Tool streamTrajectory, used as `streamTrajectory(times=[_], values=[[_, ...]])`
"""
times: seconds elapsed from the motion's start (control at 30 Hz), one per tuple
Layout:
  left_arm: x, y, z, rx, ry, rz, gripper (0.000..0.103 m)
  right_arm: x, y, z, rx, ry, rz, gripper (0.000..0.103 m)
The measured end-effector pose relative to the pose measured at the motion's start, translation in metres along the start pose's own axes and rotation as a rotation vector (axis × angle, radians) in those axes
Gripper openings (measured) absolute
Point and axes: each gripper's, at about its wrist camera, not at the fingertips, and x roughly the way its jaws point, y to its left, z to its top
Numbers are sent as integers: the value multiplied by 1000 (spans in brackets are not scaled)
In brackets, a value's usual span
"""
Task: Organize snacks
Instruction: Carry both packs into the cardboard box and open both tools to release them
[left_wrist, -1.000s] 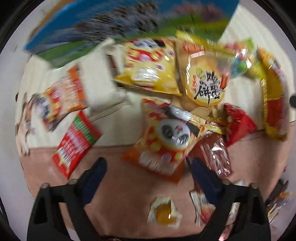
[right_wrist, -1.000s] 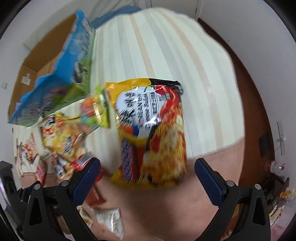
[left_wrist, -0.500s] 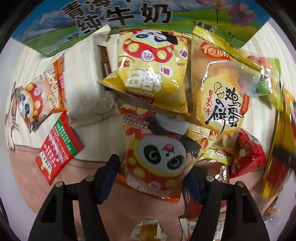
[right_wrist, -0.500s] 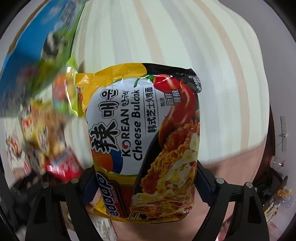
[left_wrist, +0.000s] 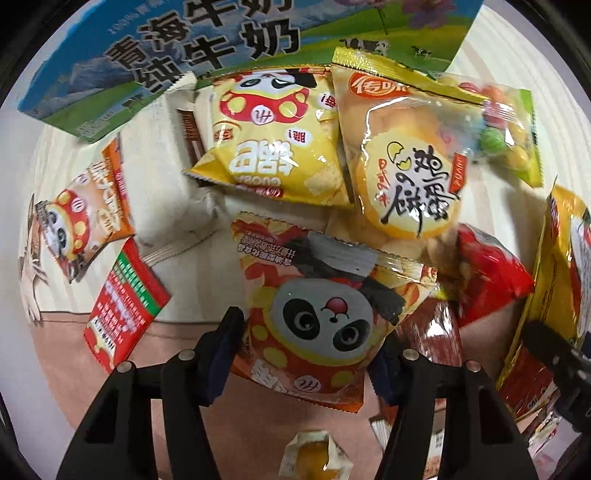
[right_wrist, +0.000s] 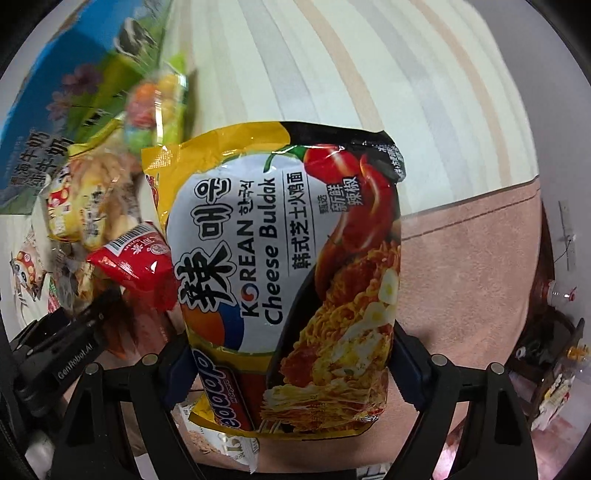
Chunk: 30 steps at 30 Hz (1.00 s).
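My left gripper (left_wrist: 310, 350) is shut on an orange panda snack bag (left_wrist: 325, 314), pinching its lower sides. Behind it lie a yellow panda chip bag (left_wrist: 273, 136), an egg-cake bag (left_wrist: 410, 162), a candy bag (left_wrist: 506, 122) and a red packet (left_wrist: 487, 273). My right gripper (right_wrist: 288, 373) is shut on a yellow Korean Cheese Buldak noodle pack (right_wrist: 288, 266), its jaws pressed against both sides of the pack's lower half. The noodle pack also shows at the right edge of the left wrist view (left_wrist: 565, 266).
A blue-green milk carton box (left_wrist: 229, 48) stands behind the pile. A striped cream cloth (right_wrist: 369, 74) covers the surface, with pink edge (right_wrist: 461, 266). An orange panda bag (left_wrist: 85, 221), a red-green packet (left_wrist: 122, 306) and a small yolk pastry (left_wrist: 314, 458) lie nearby.
Both grippers moved forward and closed: the left jaws came in onto the panda bag, the right jaws onto the noodle pack. Both packs now fill more of their views.
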Motion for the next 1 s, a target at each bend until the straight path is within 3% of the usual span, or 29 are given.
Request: streamTrajectory(times=[0.13,0.23,0.5,0.7,0.83,1.0], values=[[-16,18,-19,-13,-12,-29,59,-9,2,0,8,-53,20,89],[-33,36,-30,-27,-24,-61,59,-29,-2,-24,4,-83,54,89],[-120,79,-21,-94,-140,-169,59,-88,-5,-57,-27,-138,190,89],[-190,92,39,-164,-227,-255,59,-129,6,-50,-87,-165,280,89],[-196,101,95,-195,-244,-252,59,-139,6,-33,-127,-198,278,89],[-185,124,174,-249,-189,-254,59,-128,-10,-14,-153,-197,253,89]])
